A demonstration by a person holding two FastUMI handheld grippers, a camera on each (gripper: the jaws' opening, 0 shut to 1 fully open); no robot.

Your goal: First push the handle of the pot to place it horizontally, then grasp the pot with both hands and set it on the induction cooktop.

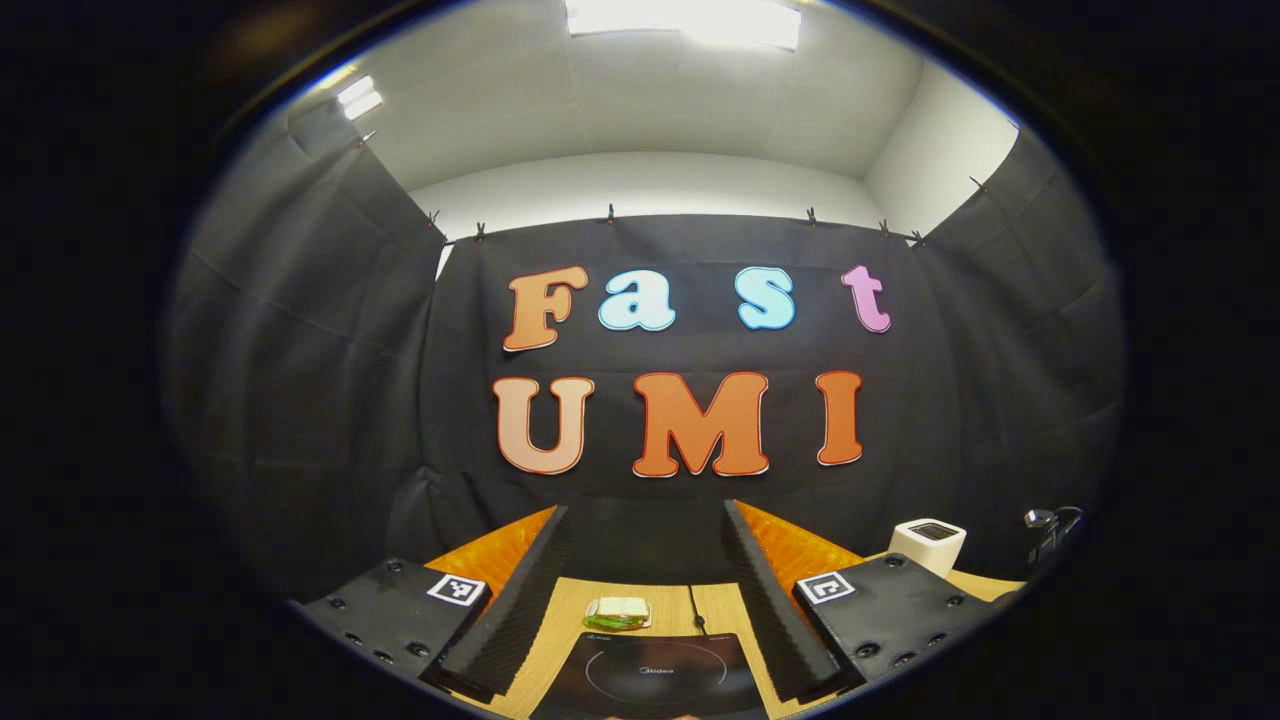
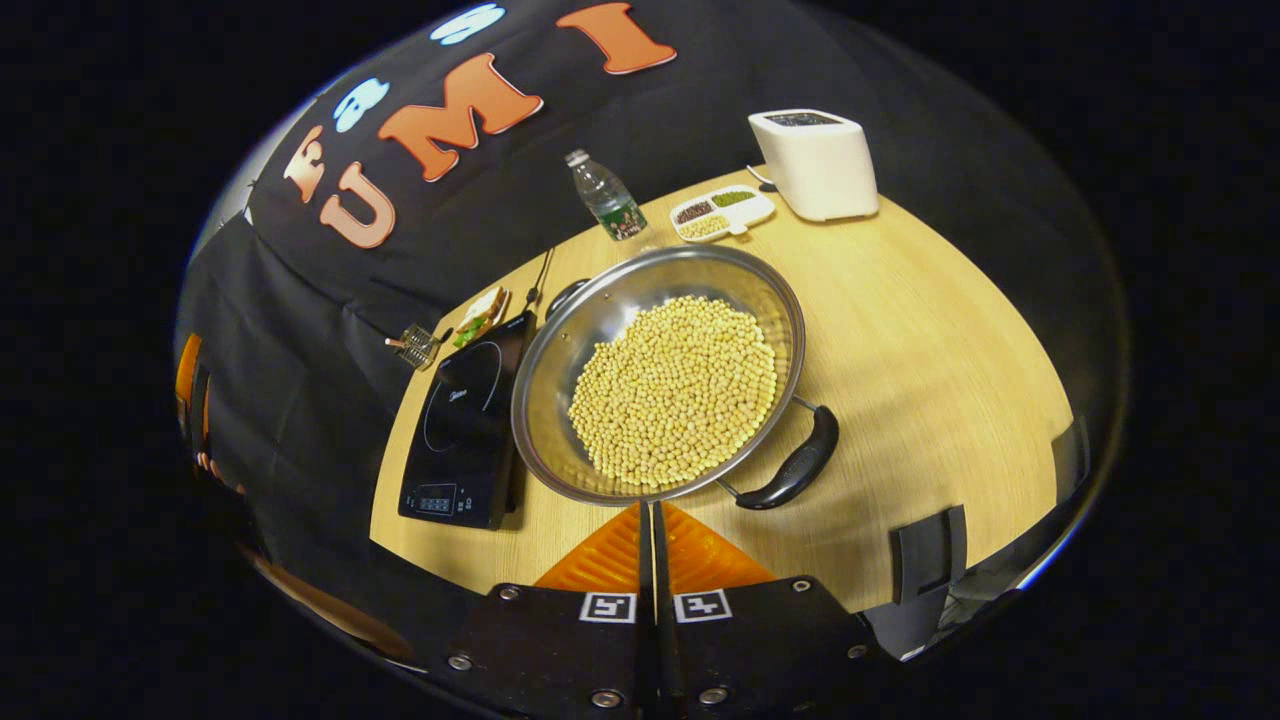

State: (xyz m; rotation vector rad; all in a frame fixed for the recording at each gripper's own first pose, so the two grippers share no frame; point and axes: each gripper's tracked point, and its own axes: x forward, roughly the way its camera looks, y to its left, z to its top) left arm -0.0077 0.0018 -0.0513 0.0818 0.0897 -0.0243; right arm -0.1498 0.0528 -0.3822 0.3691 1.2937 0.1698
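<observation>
- Round steel pot (image 2: 655, 375) of yellow beans sits on the wooden surface (image 2: 930, 350), just beside the black induction cooktop (image 2: 465, 430).
- Right claw (image 2: 652, 520): fingers together, apparently ready to push the black handle (image 2: 795, 465).
- Left claw (image 1: 645, 600): fingers apart, above the cooktop.

A steel pot (image 2: 660, 375) filled with yellow beans (image 2: 675, 390) is seen on the wooden table (image 2: 930, 330), just beside the induction cooktop (image 2: 465, 425). One black handle (image 2: 795, 465) is turned toward the right gripper (image 2: 652, 520), whose fingers are pressed together near the pot's rim.
</observation>
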